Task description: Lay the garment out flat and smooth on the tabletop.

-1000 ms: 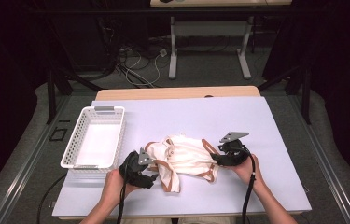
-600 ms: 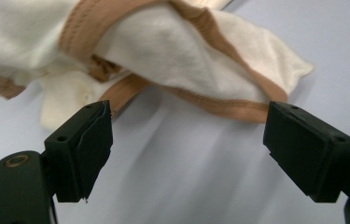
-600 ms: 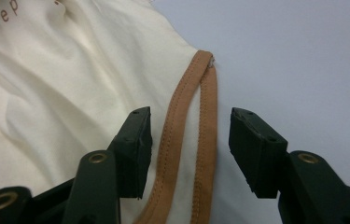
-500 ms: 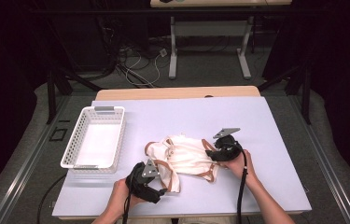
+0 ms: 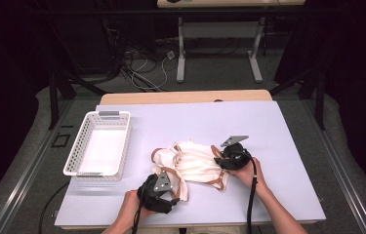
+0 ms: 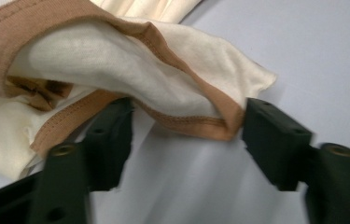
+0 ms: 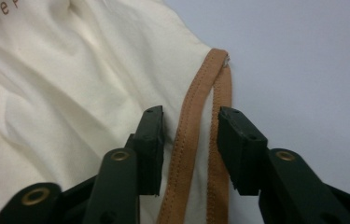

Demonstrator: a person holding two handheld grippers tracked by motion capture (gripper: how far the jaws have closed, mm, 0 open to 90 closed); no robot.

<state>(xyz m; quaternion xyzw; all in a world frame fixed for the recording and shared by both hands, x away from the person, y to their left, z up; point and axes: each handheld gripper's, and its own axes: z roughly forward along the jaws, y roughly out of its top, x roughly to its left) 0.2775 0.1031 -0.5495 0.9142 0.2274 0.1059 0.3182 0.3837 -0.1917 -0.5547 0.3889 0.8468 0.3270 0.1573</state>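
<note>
Garment: cream cotton garment with tan-brown binding along its hems lies crumpled near the front edge of the pale lilac surface, between the two hands, so that both tools can reach opposite sides of it at once.
Left tool: left tool sits at the garment's front-left side, close to the front edge of the surface; in the high view it appears at. Its jaws have just been closing yet are spread, straddling a folded flap of bound hem. The cloth lies between the pads and brushes the right one, but they do not pinch it. Likely reason: it is lining up on a hem, the firmest place to take hold.
Right tool: right tool is at the garment's right side, seen from above at. Its jaws have also just been closing, and a doubled tan-brown strip runs up between them with a gap either side, so nothing is clamped.
Purpose, as I judge it: one bound edge per tool would let the cloth be pulled flat or lifted without bunching.
Basket: white plastic lattice basket stands by the left edge of the surface, well apart from the garment, probably where the garment is to go.
</note>
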